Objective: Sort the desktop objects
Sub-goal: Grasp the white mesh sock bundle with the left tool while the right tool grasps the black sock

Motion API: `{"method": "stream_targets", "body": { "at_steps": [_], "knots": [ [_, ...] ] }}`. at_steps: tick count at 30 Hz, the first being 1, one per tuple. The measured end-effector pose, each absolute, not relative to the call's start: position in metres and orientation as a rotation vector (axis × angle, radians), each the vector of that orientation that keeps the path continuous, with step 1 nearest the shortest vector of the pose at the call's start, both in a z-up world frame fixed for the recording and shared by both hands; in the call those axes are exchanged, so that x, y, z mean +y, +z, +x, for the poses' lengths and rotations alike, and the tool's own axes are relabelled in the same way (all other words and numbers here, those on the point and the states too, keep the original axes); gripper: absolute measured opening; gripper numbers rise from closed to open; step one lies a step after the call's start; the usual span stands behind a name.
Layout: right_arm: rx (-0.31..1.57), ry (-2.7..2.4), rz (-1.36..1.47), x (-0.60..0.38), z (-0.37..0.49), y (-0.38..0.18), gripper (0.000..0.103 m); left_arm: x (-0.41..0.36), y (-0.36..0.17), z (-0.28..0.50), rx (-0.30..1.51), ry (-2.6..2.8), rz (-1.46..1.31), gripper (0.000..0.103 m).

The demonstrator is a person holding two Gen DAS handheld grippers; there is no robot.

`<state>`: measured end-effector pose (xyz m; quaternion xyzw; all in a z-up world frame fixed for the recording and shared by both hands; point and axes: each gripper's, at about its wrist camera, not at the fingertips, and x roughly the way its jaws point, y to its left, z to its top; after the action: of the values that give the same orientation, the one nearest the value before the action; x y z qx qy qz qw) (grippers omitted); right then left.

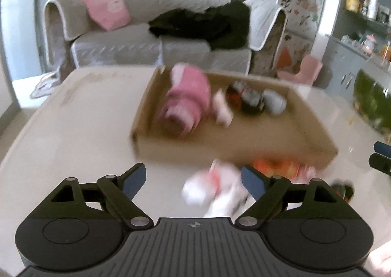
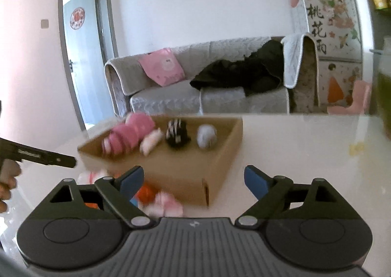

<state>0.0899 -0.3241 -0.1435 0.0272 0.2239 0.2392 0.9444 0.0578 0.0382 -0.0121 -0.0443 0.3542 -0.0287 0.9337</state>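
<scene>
Already the cardboard box (image 2: 220,154) holds several toys, a few soft items (image 1: 215,186) remain on the bench (image 1: 73,130), and both the left hand-held gripper (image 1: 193,179) and the right hand-held gripper (image 2: 193,179) stand apart, empty

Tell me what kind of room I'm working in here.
Most likely a home living room: a grey sofa with a pink cushion sits behind the table, and a doorway opens to another room.

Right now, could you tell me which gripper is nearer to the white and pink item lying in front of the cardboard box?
Left. The left gripper is right over the white and pink item; the right gripper sits off to its side.
</scene>
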Motion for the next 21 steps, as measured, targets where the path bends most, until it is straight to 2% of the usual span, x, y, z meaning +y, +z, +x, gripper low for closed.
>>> {"method": "stream_targets", "body": {
  "at_steps": [3, 10, 21],
  "knots": [
    [0.478, 0.483, 0.055, -0.320, 0.086, -0.152, 0.086, 0.045, -0.022, 0.034, 0.765, -0.038, -0.100, 0.088],
    [0.463, 0.511, 0.076, -0.326, 0.069, -0.156, 0.088, 0.025, -0.019, -0.031, 0.760, -0.143, -0.089, 0.091],
    [0.501, 0.524, 0.049, -0.322, 0.074, -0.170, 0.087, -0.024, -0.042, -0.047, 0.808, -0.244, -0.084, 0.093]
  ]
}}
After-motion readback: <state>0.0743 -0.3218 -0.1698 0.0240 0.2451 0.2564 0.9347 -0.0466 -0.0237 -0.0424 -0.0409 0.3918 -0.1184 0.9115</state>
